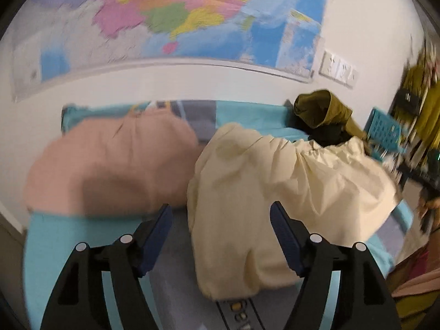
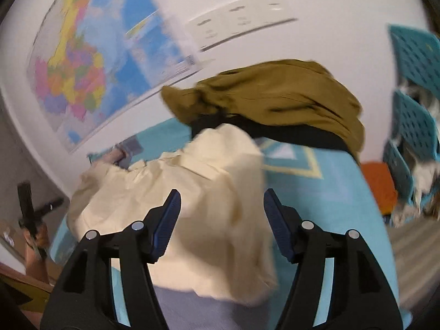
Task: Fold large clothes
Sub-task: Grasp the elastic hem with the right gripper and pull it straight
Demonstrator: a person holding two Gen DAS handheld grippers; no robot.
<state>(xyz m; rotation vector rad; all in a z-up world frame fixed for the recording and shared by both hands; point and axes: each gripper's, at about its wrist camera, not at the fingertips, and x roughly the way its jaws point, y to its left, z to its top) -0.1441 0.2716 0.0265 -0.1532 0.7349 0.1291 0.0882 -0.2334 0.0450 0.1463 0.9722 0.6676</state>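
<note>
**Both tongs spread and empty over the cream garment**

Your left tongs (image 1: pixel 221 229) are standing well apart, their blue-padded fingers (image 1: pixel 155 236) gripping nothing; the crumpled cream-coloured cloth garment (image 1: pixel 275 192) is lying below and beyond them, with no pad pressing on it. Your right tongs (image 2: pixel 221 220) are likewise spread wide and holding nothing, hovering above the same cream garment (image 2: pixel 192 206), which shows in the gap between the fingers but is not being pinched.

That cream garment is resting in a loose, wrinkled heap on the turquoise patterned tabletop cover (image 1: pixel 68 247). Just beside it, on its left in your left view, a soft pink cloth garment (image 1: pixel 110 165) is lying bunched, touching the cream one's edge. Behind the cream heap, an olive-brown cloth garment (image 2: pixel 275 93) is sitting piled on top of a black fabric item (image 2: pixel 288 136), near the white wall.

A colourful wall map (image 1: pixel 178 13) is hanging on that wall, and a turquoise perforated plastic basket (image 2: pixel 415 55) is standing off to the right. Both views are blurring.
</note>
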